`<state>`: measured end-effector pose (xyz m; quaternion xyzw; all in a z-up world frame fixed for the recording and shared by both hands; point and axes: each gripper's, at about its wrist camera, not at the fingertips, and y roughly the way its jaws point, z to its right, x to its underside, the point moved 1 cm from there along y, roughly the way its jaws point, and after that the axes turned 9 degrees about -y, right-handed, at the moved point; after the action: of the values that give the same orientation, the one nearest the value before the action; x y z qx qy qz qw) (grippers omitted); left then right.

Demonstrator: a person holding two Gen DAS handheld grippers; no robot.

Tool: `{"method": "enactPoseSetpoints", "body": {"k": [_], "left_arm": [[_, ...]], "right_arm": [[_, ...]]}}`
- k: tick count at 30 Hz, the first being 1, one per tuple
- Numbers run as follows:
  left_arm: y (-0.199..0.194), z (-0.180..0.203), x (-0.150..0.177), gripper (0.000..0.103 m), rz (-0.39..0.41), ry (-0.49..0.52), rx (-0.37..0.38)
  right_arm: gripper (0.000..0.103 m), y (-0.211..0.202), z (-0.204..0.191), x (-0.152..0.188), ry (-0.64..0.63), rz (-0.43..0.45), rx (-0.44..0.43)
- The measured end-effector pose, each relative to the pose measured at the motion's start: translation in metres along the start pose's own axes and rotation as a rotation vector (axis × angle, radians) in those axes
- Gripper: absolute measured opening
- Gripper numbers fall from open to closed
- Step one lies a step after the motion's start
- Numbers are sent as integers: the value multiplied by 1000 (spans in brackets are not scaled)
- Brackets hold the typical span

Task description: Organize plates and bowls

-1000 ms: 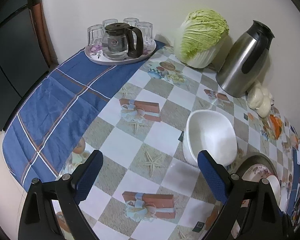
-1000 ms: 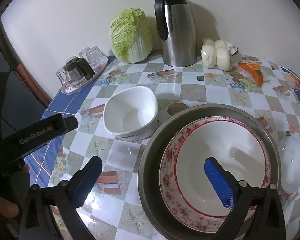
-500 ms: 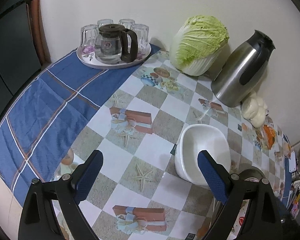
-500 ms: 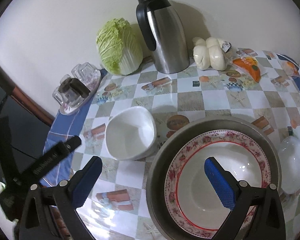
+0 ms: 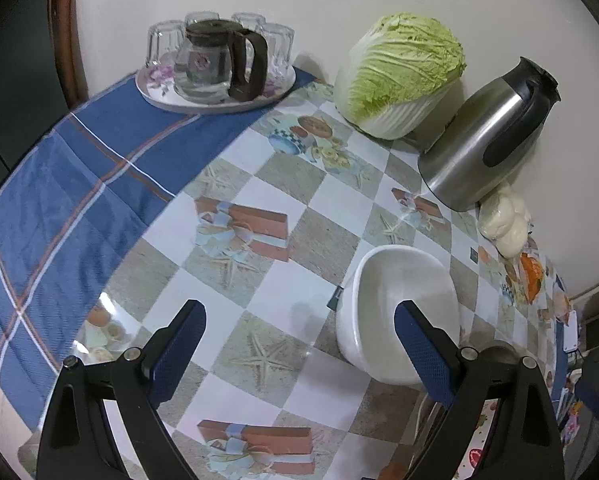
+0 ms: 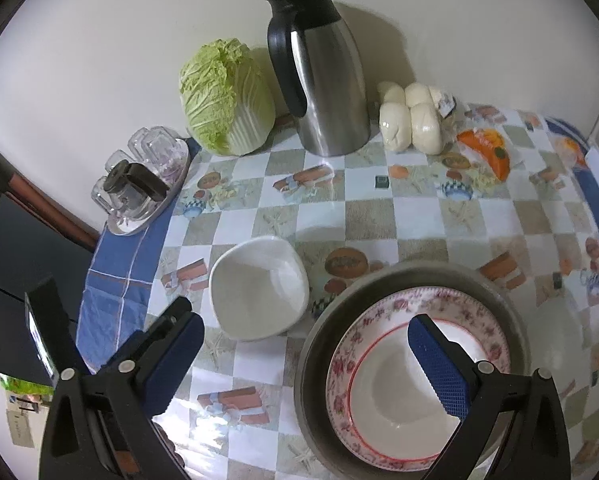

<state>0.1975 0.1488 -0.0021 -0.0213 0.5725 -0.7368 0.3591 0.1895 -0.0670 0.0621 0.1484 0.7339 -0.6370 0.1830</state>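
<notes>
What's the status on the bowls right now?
Left gripper open, empty. Right gripper open, empty, over the table. White bowl alone on table, beside the basin. Floral bowl nested in basin. Nothing blocking.

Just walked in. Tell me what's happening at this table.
A person is tidying dishes with two tools. The left hand-held gripper is open, holding nothing, above the tablecloth beside a white squarish bowl. The right hand-held gripper is also open and empty, above a floral-rimmed bowl nested in a grey metal basin. The white squarish bowl stands on its own beside the basin, not yet stacked.
</notes>
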Motion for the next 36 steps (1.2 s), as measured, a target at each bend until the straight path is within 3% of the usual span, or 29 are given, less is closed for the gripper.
{"method": "enactPoseSetpoints", "body": {"k": [16, 22, 29, 33, 35, 36], "left_arm": [[39, -2, 4, 94, -78, -51, 48], [53, -2, 9, 93, -111, -65, 50], [68, 3, 16, 55, -162, -62, 73], [75, 5, 20, 44, -183, -63, 87], [77, 7, 21, 42, -189, -62, 96], [78, 9, 21, 42, -190, -60, 94]], "right_arm": [[102, 77, 9, -21, 32, -122, 136], [87, 101, 6, -17, 12, -132, 116], [79, 122, -7, -11, -51, -146, 141], [72, 128, -13, -11, -96, -129, 160], [56, 131, -15, -12, -109, -131, 134], [54, 133, -16, -11, -110, -136, 130]]}}
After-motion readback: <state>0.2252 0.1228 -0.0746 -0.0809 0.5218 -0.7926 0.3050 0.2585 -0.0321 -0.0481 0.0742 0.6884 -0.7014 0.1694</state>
